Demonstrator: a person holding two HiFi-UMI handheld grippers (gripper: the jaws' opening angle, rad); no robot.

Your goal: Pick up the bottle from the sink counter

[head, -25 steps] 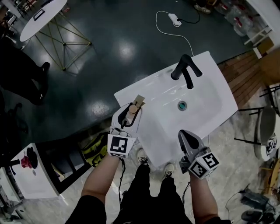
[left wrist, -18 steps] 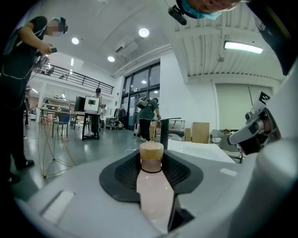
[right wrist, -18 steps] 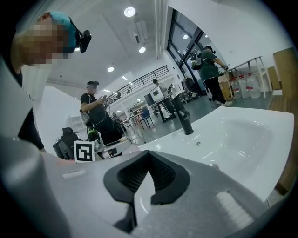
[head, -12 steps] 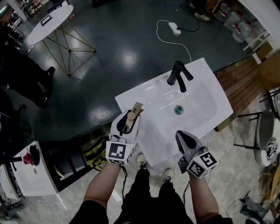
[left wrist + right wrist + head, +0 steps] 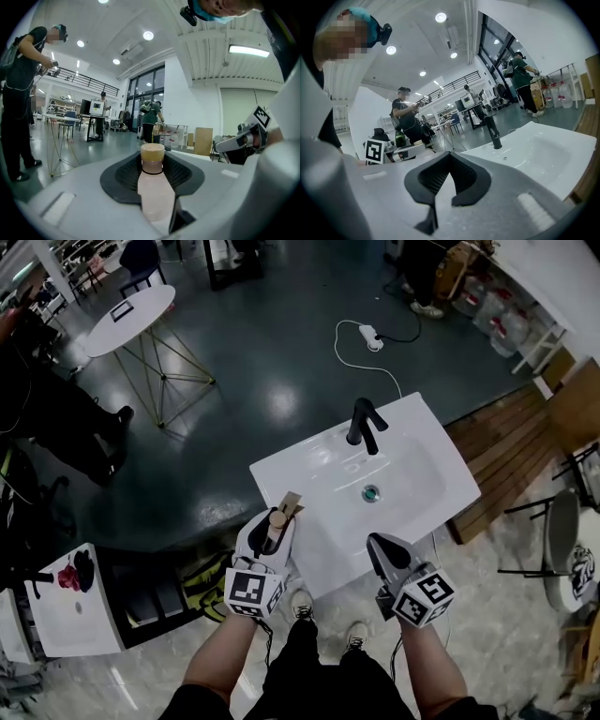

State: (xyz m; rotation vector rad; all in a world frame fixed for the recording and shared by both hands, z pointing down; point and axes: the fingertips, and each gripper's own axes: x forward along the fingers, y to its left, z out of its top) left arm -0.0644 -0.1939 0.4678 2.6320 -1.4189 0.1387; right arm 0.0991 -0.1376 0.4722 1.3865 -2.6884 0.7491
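A pale pink bottle [image 5: 275, 524] with a tan cap lies lengthwise between the jaws of my left gripper [image 5: 281, 512], which is shut on it over the near left corner of the white sink counter [image 5: 309, 465]. In the left gripper view the bottle [image 5: 154, 197] fills the gap of the left gripper [image 5: 153, 157], cap pointing away. My right gripper [image 5: 382, 542] hovers at the counter's near edge, jaws shut and empty. In its own view the right gripper [image 5: 450, 157] has its pads meeting, with the basin [image 5: 534, 150] beyond.
A black faucet [image 5: 364, 425] and a drain [image 5: 371, 493] sit in the basin. A round white table [image 5: 131, 320] and a person [image 5: 56, 418] are at the far left. A power strip [image 5: 372, 337] lies on the floor, and wooden decking [image 5: 525, 442] is to the right.
Both grippers have drawn back from the sink toward the person, the left one still holding the bottle. The sink and faucet look smaller and farther up the view.
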